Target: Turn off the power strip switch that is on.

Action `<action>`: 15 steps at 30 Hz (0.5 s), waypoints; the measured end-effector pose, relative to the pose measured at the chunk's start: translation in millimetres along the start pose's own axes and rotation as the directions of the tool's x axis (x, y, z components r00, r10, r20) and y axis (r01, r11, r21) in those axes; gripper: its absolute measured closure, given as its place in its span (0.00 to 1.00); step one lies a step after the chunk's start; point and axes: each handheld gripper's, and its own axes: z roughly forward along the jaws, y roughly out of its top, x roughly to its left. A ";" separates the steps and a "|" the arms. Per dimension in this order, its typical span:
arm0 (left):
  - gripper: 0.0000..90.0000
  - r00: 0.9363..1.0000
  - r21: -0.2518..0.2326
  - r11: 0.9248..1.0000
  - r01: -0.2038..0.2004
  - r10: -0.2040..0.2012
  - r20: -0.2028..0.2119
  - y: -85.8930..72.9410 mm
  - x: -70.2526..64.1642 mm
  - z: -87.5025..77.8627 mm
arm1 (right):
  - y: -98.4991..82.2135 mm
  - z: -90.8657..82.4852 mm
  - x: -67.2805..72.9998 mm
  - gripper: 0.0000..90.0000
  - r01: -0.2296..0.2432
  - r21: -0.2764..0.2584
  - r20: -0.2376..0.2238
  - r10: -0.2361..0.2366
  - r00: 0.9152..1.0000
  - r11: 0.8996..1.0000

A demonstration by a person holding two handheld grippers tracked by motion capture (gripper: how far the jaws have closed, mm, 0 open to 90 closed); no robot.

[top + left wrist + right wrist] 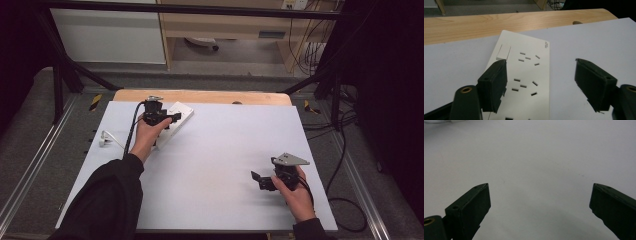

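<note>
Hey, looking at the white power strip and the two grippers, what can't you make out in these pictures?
- Power strip: its near end is cut off by the bottom edge of the left gripper view; in the high view the left hand-held gripper and hand cover part of it.
- Its printed label: too small to read.
- White cable, high view: too small to trace where it ends.
</note>
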 end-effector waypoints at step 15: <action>0.17 0.996 0.113 0.990 -0.083 0.080 0.033 -1.6 -26.6 -2.8 | 0.2 -0.3 0.7 0.04 0.000 0.001 0.001 0.000 1.000 1.000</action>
